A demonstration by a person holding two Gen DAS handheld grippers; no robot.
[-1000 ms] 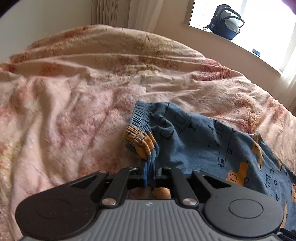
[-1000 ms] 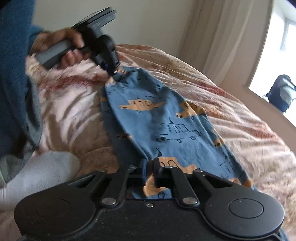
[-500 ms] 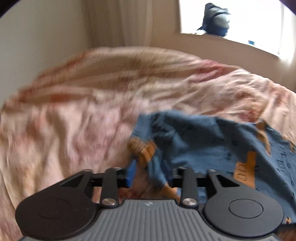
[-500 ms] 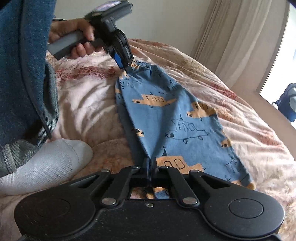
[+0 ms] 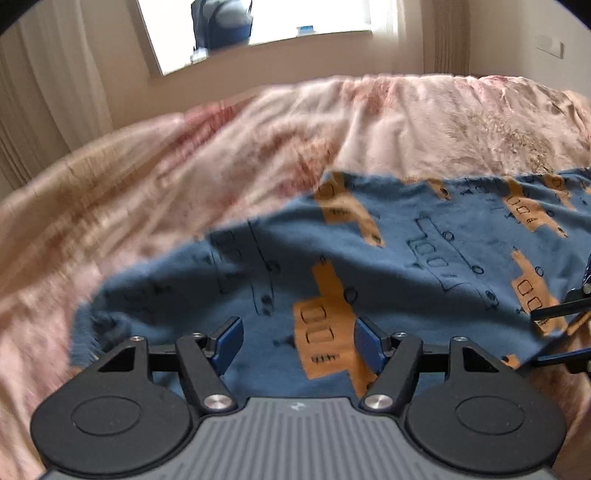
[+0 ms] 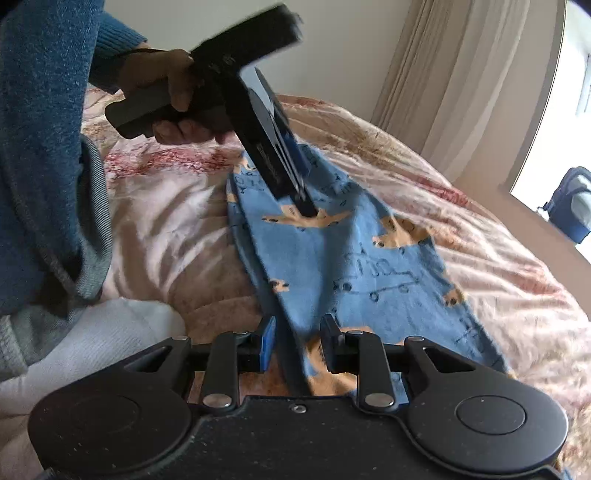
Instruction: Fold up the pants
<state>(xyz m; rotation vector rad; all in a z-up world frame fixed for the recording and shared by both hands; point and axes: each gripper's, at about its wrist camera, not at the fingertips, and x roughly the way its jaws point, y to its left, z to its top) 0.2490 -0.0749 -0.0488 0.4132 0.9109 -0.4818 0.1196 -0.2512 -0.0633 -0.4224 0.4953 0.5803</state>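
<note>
Below the left gripper [image 5: 298, 345], the pants [image 5: 388, 266] are being seen spread flat on the bedspread [image 5: 184, 177], their blue cloth printed with orange and outlined vehicles. Its jaws have just been opening and are being held wide apart, with the cloth lying beneath them and untouched by the blue pads [image 5: 229, 341]. From the right wrist view, the same tool [image 6: 301, 192] is being gripped by a hand [image 6: 173, 96] in a blue sleeve [image 6: 48, 110] and is being pointed steeply down over the far end of the pants [image 6: 354, 258]; it is blurred there. Nearer, the right gripper [image 6: 298, 345] is being held low at the near end of the garment, and its jaws have just been opening too: a narrow gap is being kept between the pads [image 6: 266, 345], with a fold of cloth running up between them but no longer being pinched. Beyond both tools, a backpack [image 5: 221, 22] is being shown on the windowsill [image 5: 295, 55], and curtains [image 6: 443, 74] are being seen beside the window.
</note>
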